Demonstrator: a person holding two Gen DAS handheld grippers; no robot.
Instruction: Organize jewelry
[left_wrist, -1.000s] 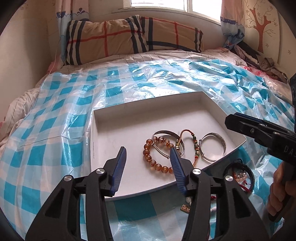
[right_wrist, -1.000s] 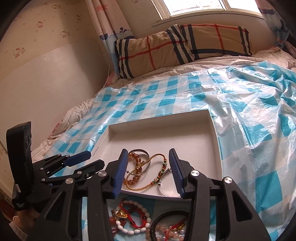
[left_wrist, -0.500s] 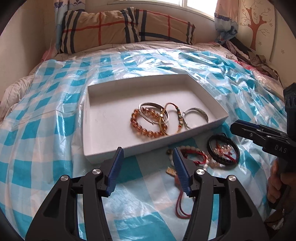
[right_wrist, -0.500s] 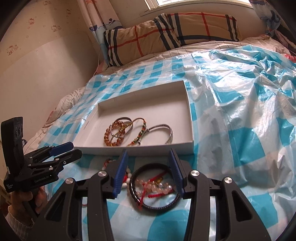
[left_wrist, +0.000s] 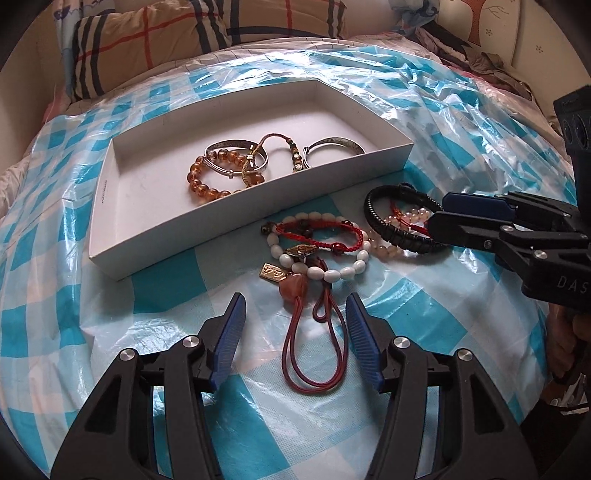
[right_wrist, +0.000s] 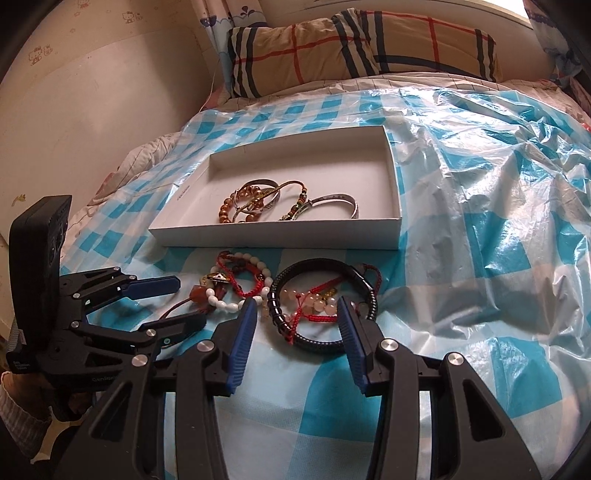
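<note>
Jewelry lies on blue-checked plastic sheet covering bed.

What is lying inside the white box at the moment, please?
The white box holds an amber bead bracelet, two silver bangles and a woven cord bracelet. They overlap, so parts are covered, and the box's near wall hides the beads' lower edge.

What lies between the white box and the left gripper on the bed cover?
In the left wrist view, between the white box and the left gripper lie a white bead bracelet, a red woven bracelet and a red cord loop.
</note>
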